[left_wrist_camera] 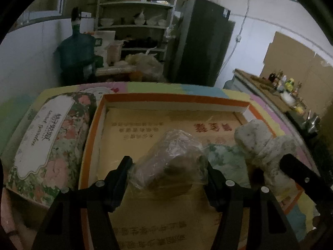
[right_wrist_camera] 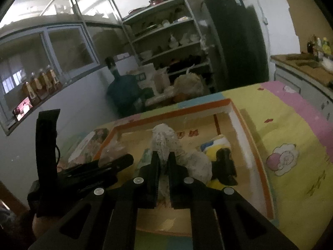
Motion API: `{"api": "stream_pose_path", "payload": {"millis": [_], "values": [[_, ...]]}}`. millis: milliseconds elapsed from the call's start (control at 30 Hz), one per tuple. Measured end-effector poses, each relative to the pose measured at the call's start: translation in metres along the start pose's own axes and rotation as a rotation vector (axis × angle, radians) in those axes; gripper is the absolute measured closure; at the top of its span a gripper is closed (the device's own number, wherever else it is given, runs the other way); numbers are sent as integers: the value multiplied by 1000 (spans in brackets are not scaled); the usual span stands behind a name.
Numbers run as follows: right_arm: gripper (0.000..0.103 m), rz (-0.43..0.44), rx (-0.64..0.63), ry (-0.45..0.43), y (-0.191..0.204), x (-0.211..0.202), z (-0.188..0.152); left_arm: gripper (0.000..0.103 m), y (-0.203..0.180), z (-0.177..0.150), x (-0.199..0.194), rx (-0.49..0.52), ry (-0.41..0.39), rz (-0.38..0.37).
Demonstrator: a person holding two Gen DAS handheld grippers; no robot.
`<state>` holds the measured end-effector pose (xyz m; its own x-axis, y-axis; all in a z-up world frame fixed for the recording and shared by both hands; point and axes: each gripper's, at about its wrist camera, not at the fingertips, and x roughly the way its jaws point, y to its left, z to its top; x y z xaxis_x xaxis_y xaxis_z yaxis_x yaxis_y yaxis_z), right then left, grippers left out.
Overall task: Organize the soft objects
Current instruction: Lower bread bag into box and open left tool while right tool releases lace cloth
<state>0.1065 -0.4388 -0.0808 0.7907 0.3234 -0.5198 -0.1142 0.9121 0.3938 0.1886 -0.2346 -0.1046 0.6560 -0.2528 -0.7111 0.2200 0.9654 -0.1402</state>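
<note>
The left claw (left_wrist_camera: 168,162) is grasping a plastic-wrapped brown bundle (left_wrist_camera: 166,158) over the orange-rimmed cardboard box (left_wrist_camera: 172,99). The right claw (right_wrist_camera: 163,158) is clenched on a speckled white cloth roll (right_wrist_camera: 164,139) inside this box.

I read the box (left_wrist_camera: 97,129) as matt cardboard, printed inside, orange at the rim. The brown bundle (left_wrist_camera: 166,162) wears crinkly, glossy clear plastic. The speckled white cloth toy (right_wrist_camera: 164,143) looks nubbly and matt (a bit grubby). Both grippers are matt black plastic; the tissue pack (left_wrist_camera: 47,133) has a satiny floral wrapper.
</note>
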Motion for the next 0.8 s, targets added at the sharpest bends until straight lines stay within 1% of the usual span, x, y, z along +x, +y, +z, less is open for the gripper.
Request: {"api": "stream_pose_path", "payload": {"millis": [133, 200, 267, 433, 533, 633, 800], "values": [[76, 11, 13, 5, -3, 0, 0, 37, -2, -2, 2, 12, 3, 6], [71, 18, 15, 4, -3, 0, -1, 36, -2, -2, 1, 15, 3, 2], [62, 23, 15, -1, -3, -1, -1, 35, -2, -2, -1, 19, -1, 0], [57, 51, 15, -38, -4, -14, -4, 24, -10, -5, -9, 53, -24, 1], [54, 64, 17, -64, -4, -23, -5, 18, -13, -7, -16, 73, -38, 15], [50, 77, 25, -87, -5, -32, -7, 18, -13, -8, -23, 79, -53, 18], [49, 95, 53, -106, -6, -42, -8, 18, -12, -9, -36, 79, -70, -1]]}}
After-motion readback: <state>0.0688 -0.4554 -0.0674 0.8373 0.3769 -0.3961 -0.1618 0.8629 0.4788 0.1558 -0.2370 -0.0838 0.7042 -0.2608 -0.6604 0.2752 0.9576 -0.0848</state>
